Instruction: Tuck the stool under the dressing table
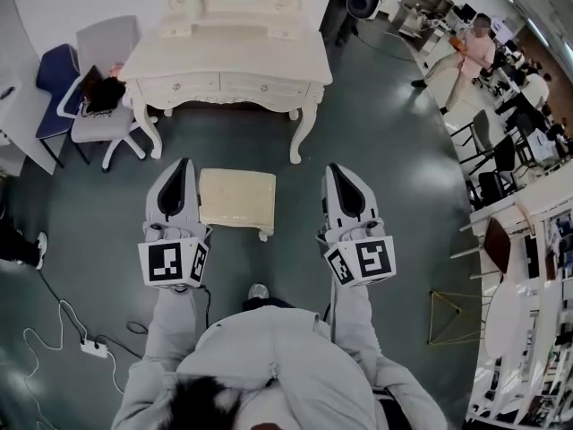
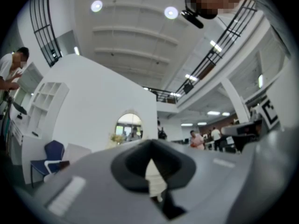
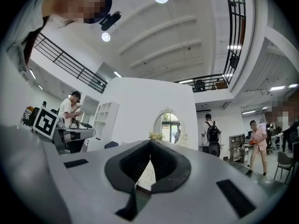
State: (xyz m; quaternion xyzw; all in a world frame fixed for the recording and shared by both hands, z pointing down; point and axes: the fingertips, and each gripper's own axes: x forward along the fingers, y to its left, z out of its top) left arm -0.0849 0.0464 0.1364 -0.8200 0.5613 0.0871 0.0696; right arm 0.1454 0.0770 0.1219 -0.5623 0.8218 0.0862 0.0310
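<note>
One stool stands on the floor just short of the tabletop. Its seat is wholly outside the gap between the front legs, so the tuck is not yet done. Two claws flank it, both pointing toward the tabletop. The left claw lies just beside the stool's left edge, and the right claw sits a little apart from its right edge. Each has its jaws pressed together with nothing pinched between them. The step in hand looks like the approach, before any contact. The next move likely calls for setting the closed claws against the stool's near side or its flanks. They would then push it straight ahead between the legs, keeping it square so no corner catches a leg.
</note>
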